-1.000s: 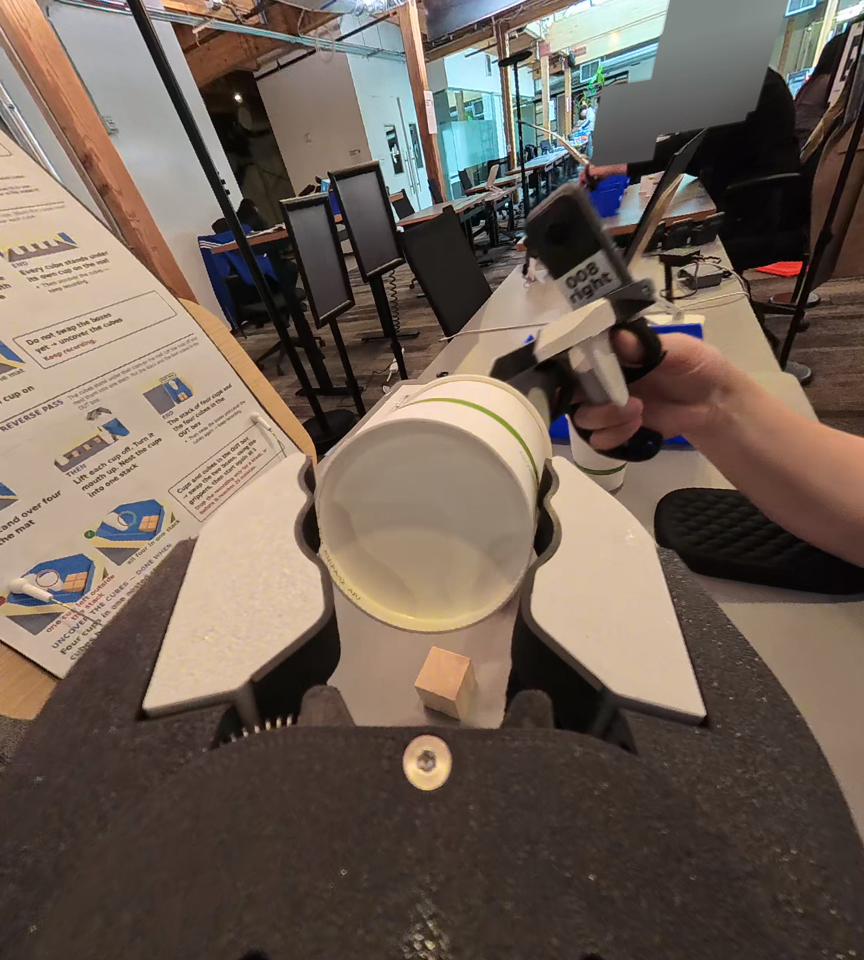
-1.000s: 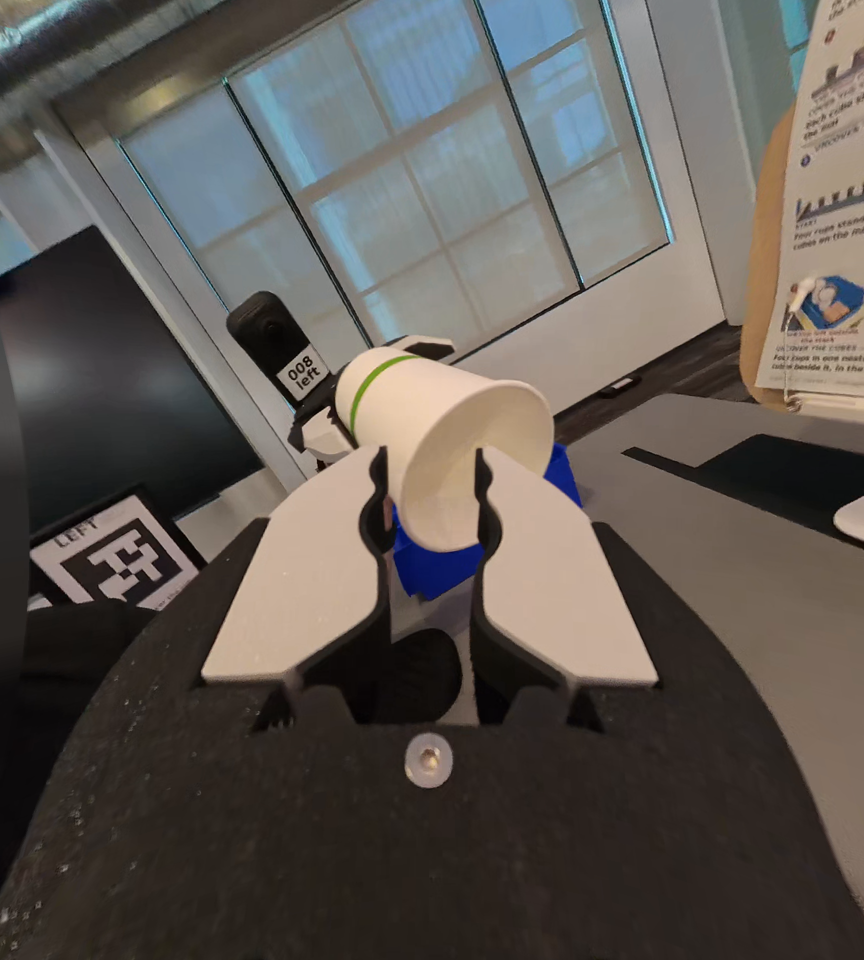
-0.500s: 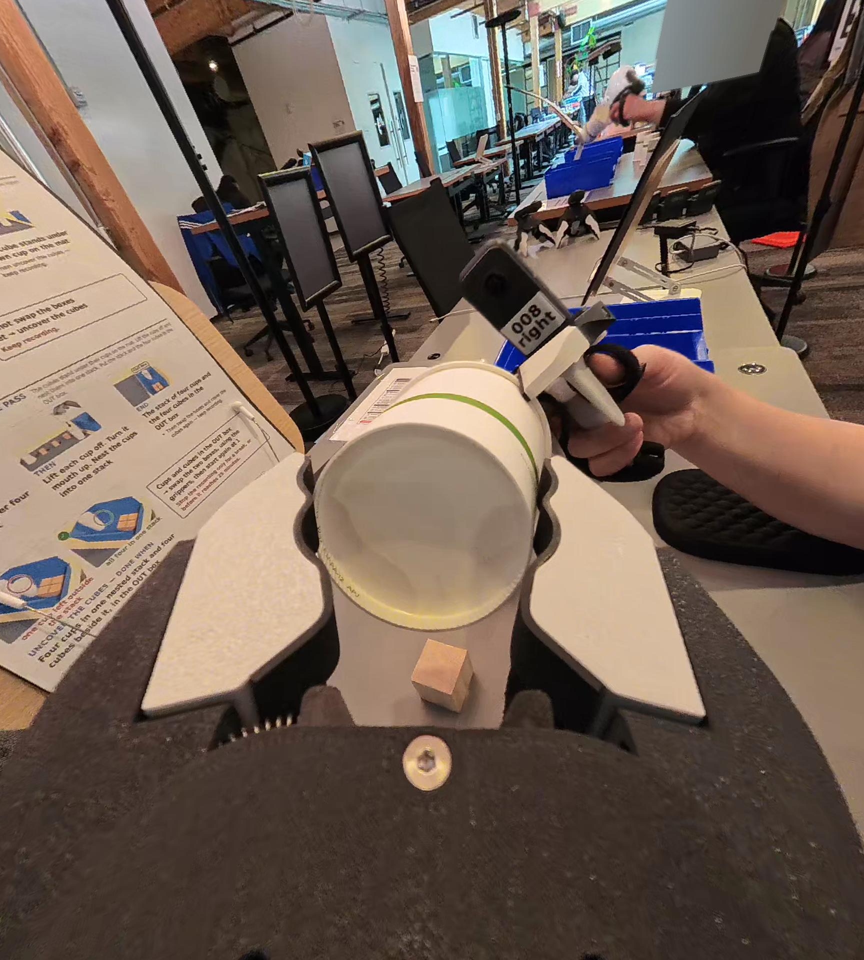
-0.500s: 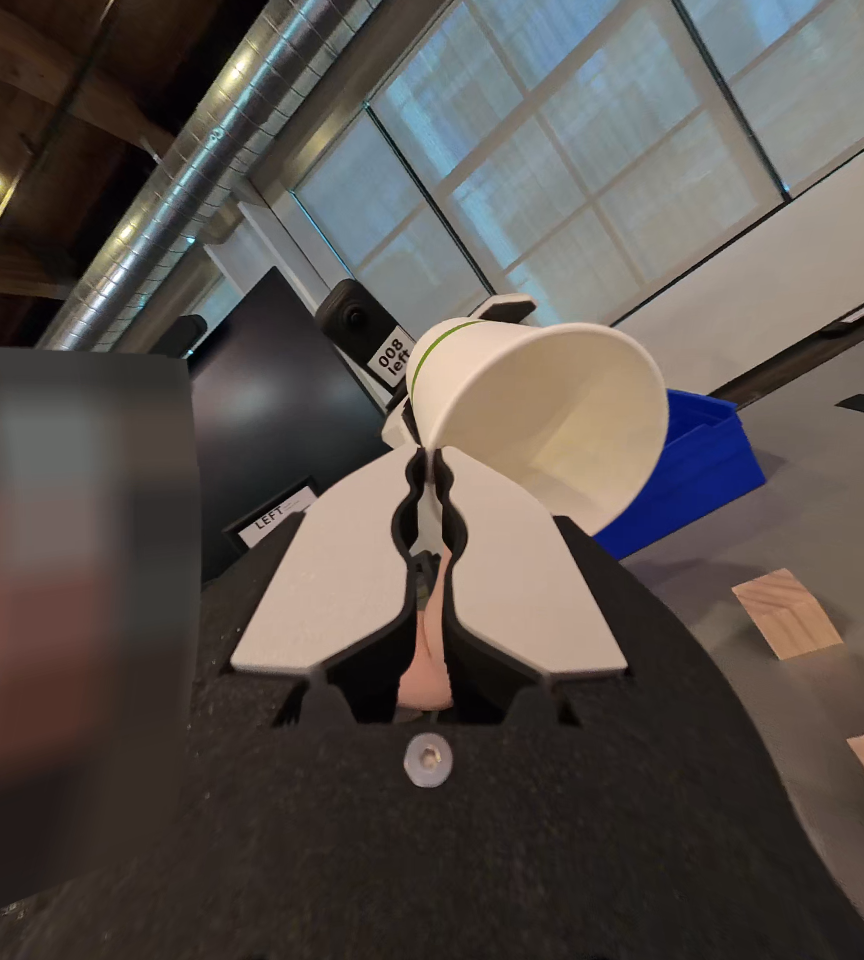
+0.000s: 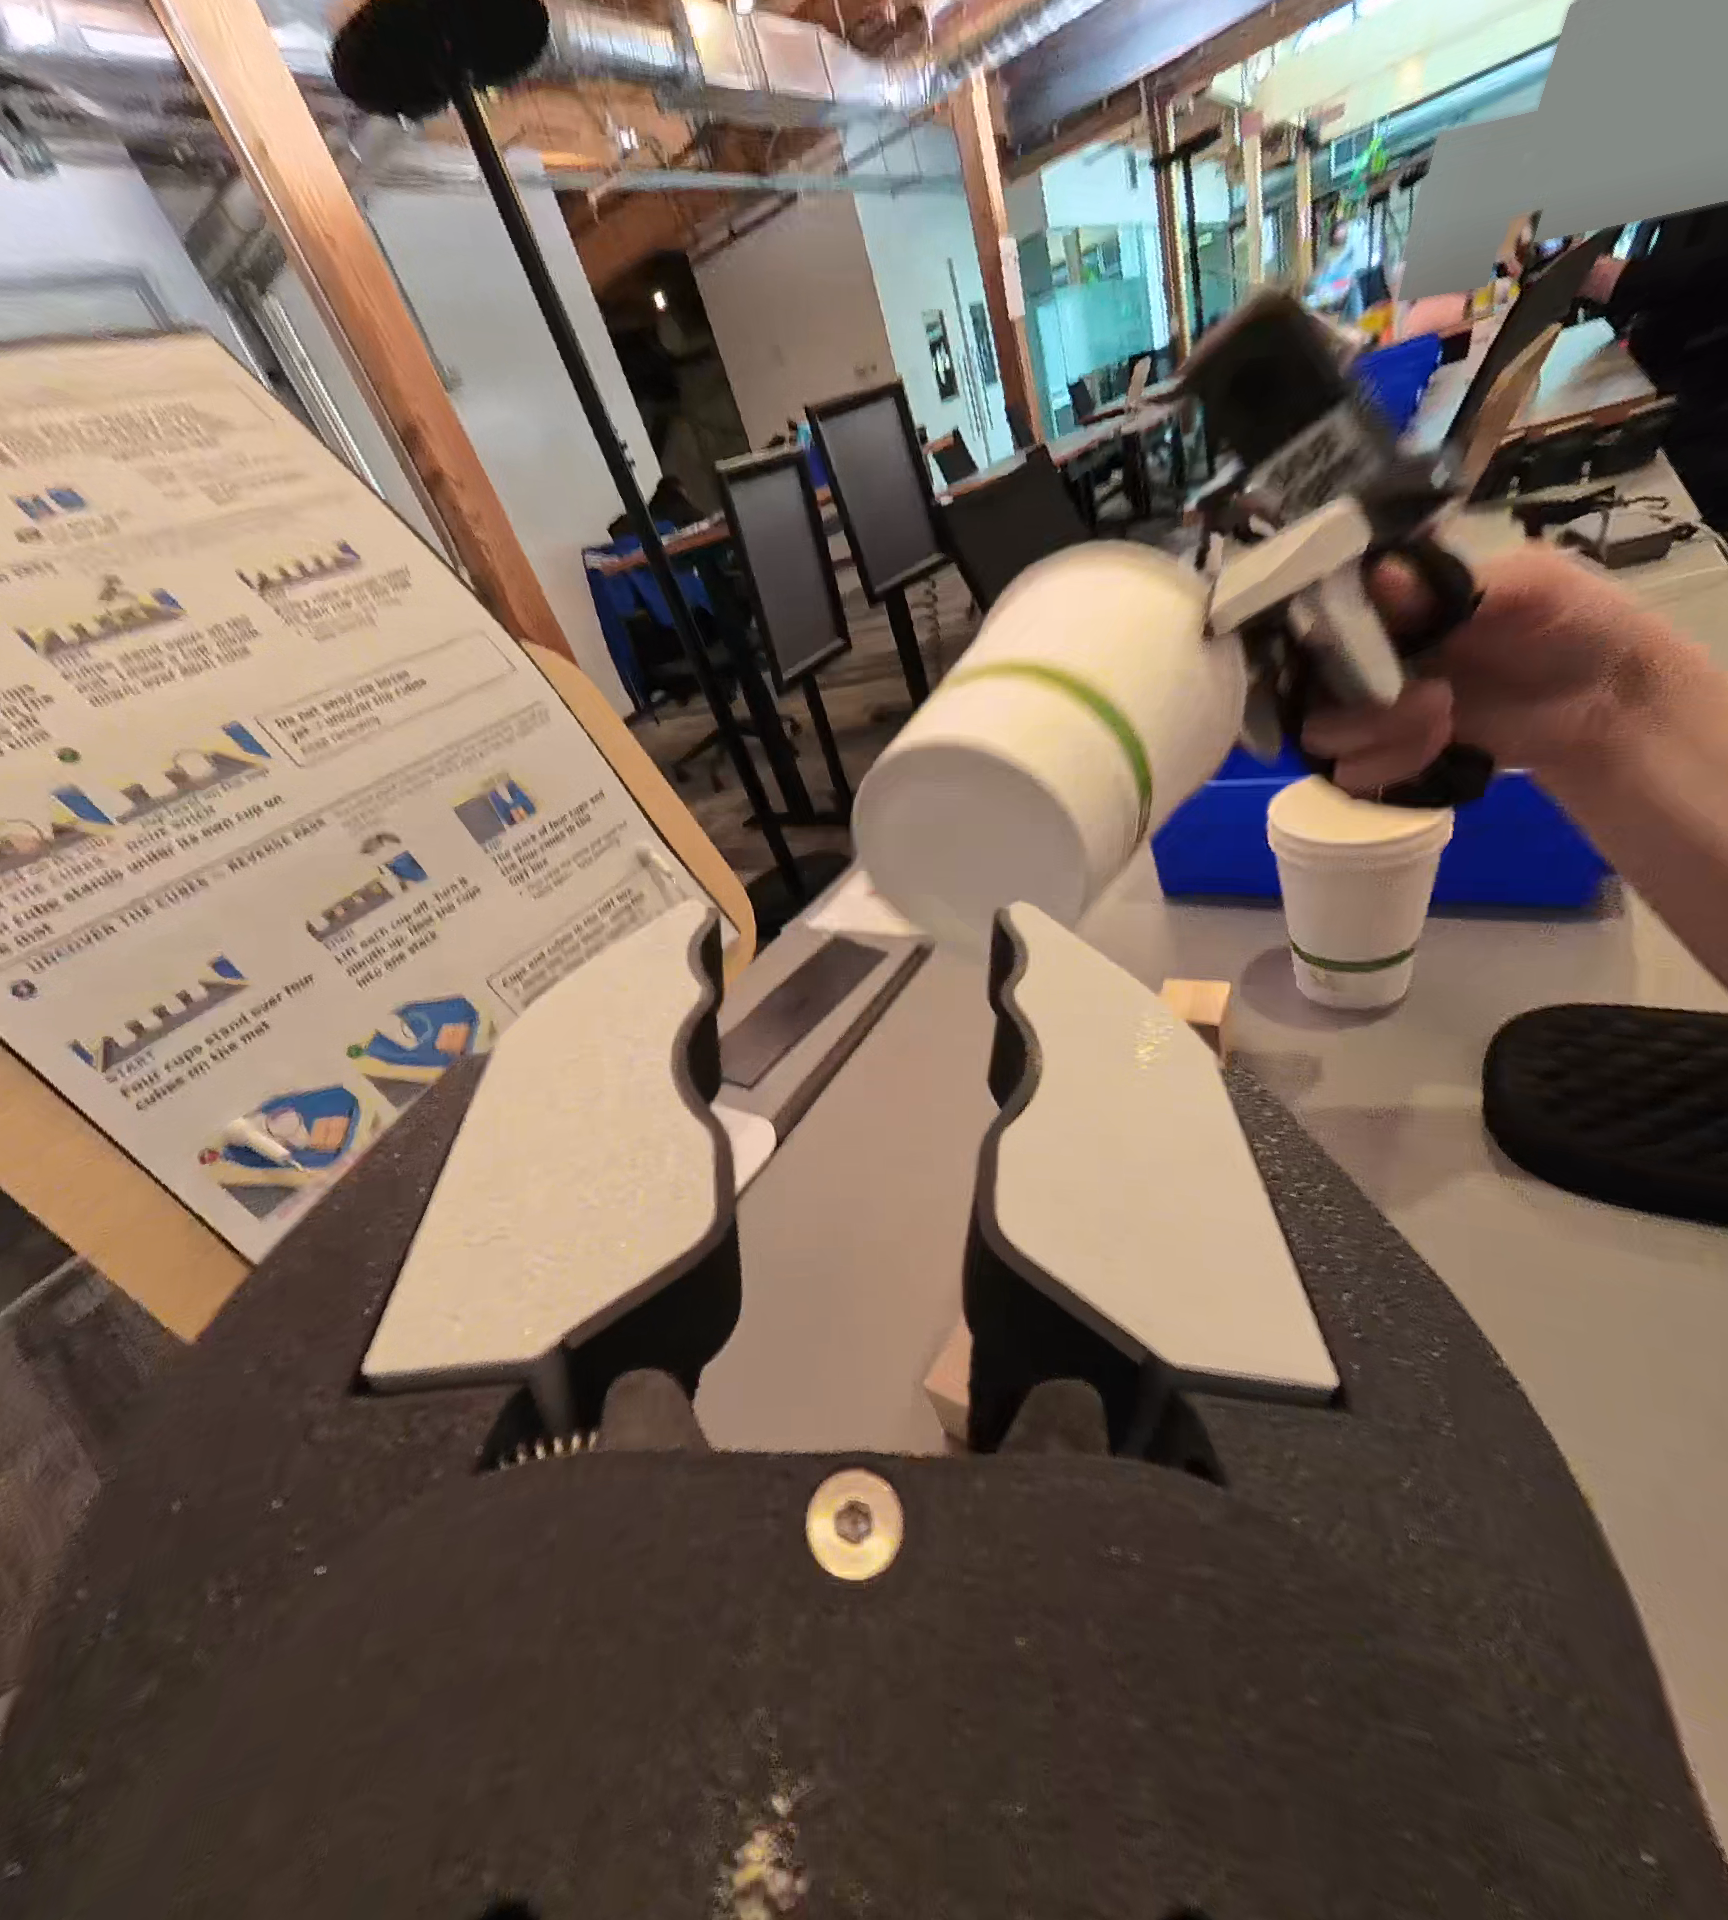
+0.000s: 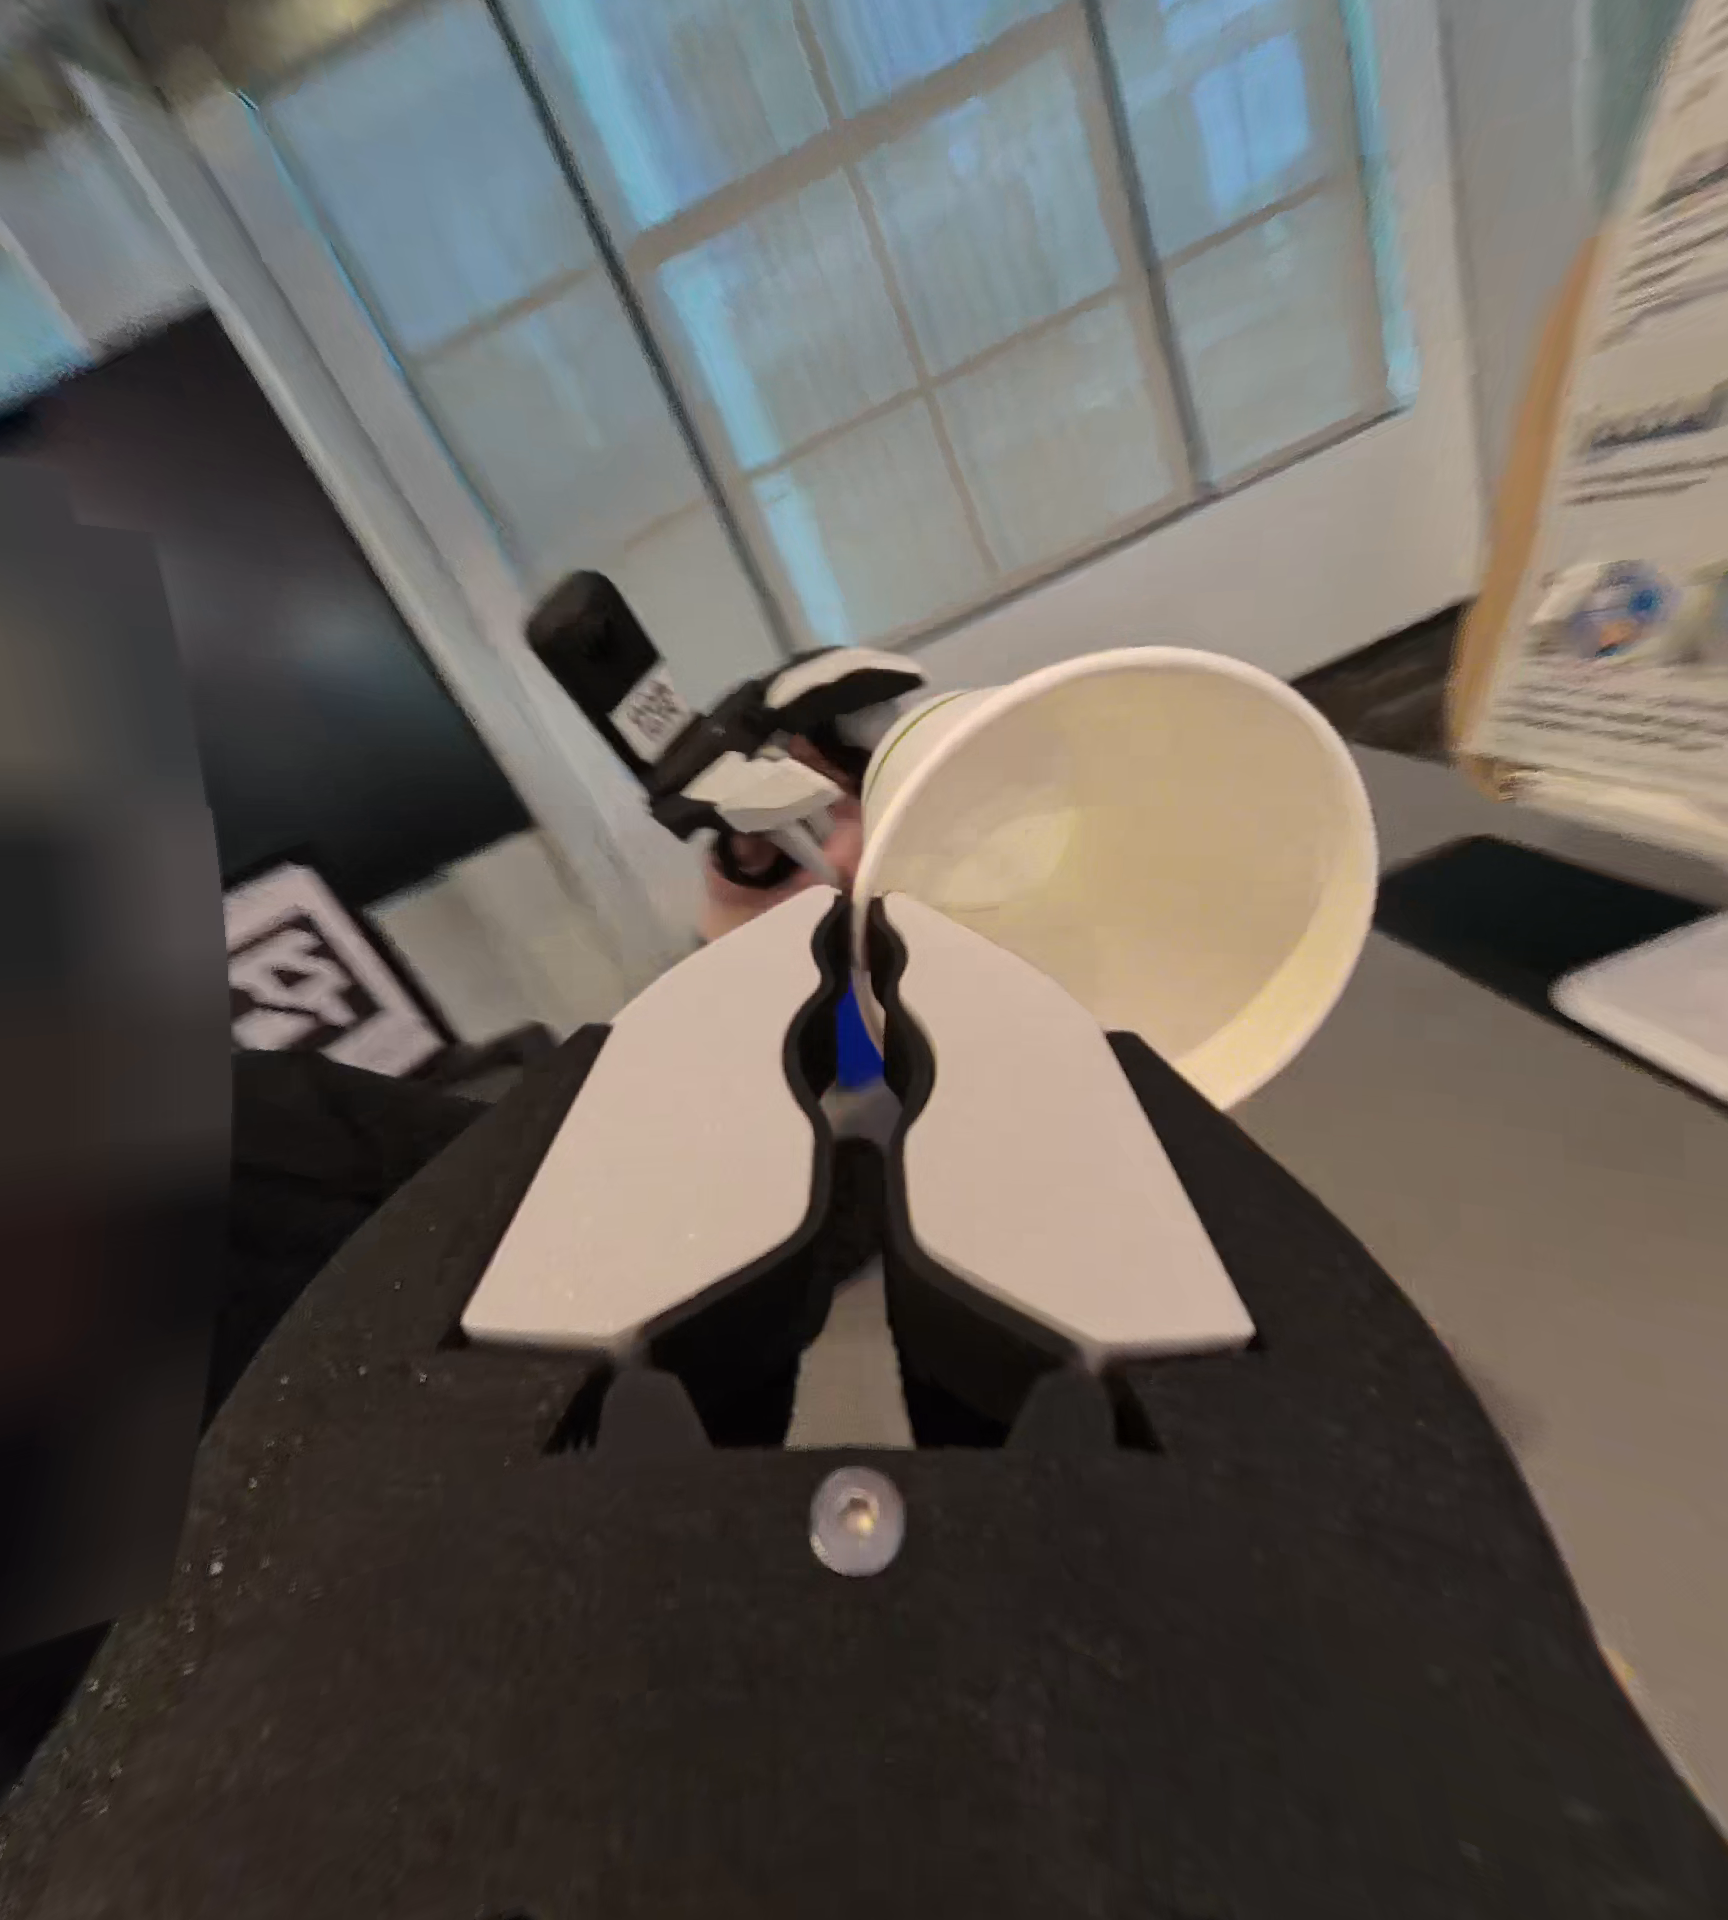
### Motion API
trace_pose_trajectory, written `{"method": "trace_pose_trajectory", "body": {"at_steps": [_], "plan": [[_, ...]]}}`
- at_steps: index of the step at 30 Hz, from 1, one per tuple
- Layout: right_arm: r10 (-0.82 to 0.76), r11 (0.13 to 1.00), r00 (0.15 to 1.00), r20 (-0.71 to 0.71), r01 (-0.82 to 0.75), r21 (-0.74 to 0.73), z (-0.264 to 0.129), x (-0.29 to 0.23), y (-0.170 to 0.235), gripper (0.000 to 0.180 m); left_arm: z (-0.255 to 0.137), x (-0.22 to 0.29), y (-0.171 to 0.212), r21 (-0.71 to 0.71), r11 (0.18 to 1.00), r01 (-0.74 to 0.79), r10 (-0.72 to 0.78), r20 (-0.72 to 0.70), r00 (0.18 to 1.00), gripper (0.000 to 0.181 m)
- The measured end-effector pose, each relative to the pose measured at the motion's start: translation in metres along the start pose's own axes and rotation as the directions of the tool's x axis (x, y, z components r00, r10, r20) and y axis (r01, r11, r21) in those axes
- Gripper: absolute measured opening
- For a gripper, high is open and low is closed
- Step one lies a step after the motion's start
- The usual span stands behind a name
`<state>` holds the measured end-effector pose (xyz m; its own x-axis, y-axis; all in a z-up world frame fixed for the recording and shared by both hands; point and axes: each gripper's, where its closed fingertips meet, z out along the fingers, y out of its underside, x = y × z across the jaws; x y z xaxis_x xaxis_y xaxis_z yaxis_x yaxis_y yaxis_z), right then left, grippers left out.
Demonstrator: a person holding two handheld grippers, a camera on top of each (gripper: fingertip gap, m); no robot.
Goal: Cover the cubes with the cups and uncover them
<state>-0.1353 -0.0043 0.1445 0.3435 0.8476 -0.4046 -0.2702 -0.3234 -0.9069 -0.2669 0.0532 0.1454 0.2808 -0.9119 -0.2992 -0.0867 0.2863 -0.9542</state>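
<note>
A white paper cup with a green band point(image 5: 1026, 748) hangs tilted in the air, base towards my left gripper. My right gripper point(image 6: 865, 914) is shut on its rim; the cup's open mouth point(image 6: 1130, 862) faces the right wrist camera. In the left wrist view the right gripper point(image 5: 1286, 582) is at the upper right, in a hand. My left gripper point(image 5: 852, 935) is open and empty, just below and apart from the cup; it also shows in the right wrist view point(image 6: 766, 769). Another cup point(image 5: 1353, 894) stands upside down on the table. One wooden cube point(image 5: 1195, 1013) lies beside it, another point(image 5: 948, 1387) by my right finger's base.
A blue bin point(image 5: 1525, 842) stands behind the upside-down cup. A black quilted mat point(image 5: 1660, 1112) lies at the right. An instruction board point(image 5: 216, 779) leans at the left and also shows in the right wrist view point(image 6: 1670, 520). The grey table point(image 5: 1462, 1403) runs ahead.
My left gripper has opened and let go of the cup. My right gripper has shut on the cup's rim and now carries it alone, up and away from the left fingers.
</note>
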Motion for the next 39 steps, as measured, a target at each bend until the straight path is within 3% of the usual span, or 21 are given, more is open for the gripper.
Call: {"method": "trace_pose_trajectory", "body": {"at_steps": [1, 3, 6, 9, 12, 16, 22, 25, 39], "plan": [[-0.073, 0.997, 0.992, -0.107, 0.070, -0.032, -0.017, 0.002, -0.004, 0.003, 0.000, 0.000, 0.002, -0.019, 1.000, 0.004, -0.004, 0.001, 1.000, 0.050], [-0.225, 0.973, 0.912, -0.344, 0.193, -0.123, -0.058, 0.006, -0.011, 0.003, -0.001, -0.001, 0.004, -0.032, 0.999, -0.009, 0.009, 0.010, 1.000, 0.047], [-0.383, 0.922, 0.668, -0.638, 0.239, -0.304, -0.127, 0.007, -0.012, 0.003, 0.002, -0.001, 0.008, -0.052, 0.998, -0.022, 0.023, 0.015, 1.000, 0.046], [-0.456, 0.885, 0.402, -0.794, 0.113, -0.451, -0.196, 0.003, 0.004, 0.003, 0.007, 0.001, 0.015, -0.096, 0.995, -0.039, 0.041, 0.013, 0.999, 0.046], [-0.454, 0.870, 0.305, -0.837, -0.052, -0.491, -0.236, 0.000, 0.029, 0.003, 0.013, 0.004, 0.024, -0.141, 0.988, -0.059, 0.061, 0.009, 0.998, 0.047], [-0.458, 0.829, 0.315, -0.831, -0.186, -0.527, -0.250, 0.004, 0.055, 0.003, 0.018, 0.009, 0.030, -0.174, 0.982, -0.078, 0.078, -0.006, 0.997, 0.047], [-0.522, 0.725, 0.383, -0.762, -0.271, -0.633, -0.239, 0.012, 0.077, 0.003, 0.023, 0.011, 0.038, -0.215, 0.972, -0.099, 0.099, -0.010, 0.995, 0.048], [-0.551, 0.670, 0.366, -0.750, -0.341, -0.659, -0.239, 0.020, 0.085, 0.003, 0.024, 0.012, 0.040, -0.221, 0.970, -0.098, 0.098, -0.012, 0.995, 0.048], [-0.580, 0.452, 0.492, -0.649, -0.468, -0.759, -0.224, 0.051, 0.122, 0.003, 0.025, 0.013, 0.048, -0.268, 0.956, -0.116, 0.114, -0.022, 0.993, 0.048]]}}
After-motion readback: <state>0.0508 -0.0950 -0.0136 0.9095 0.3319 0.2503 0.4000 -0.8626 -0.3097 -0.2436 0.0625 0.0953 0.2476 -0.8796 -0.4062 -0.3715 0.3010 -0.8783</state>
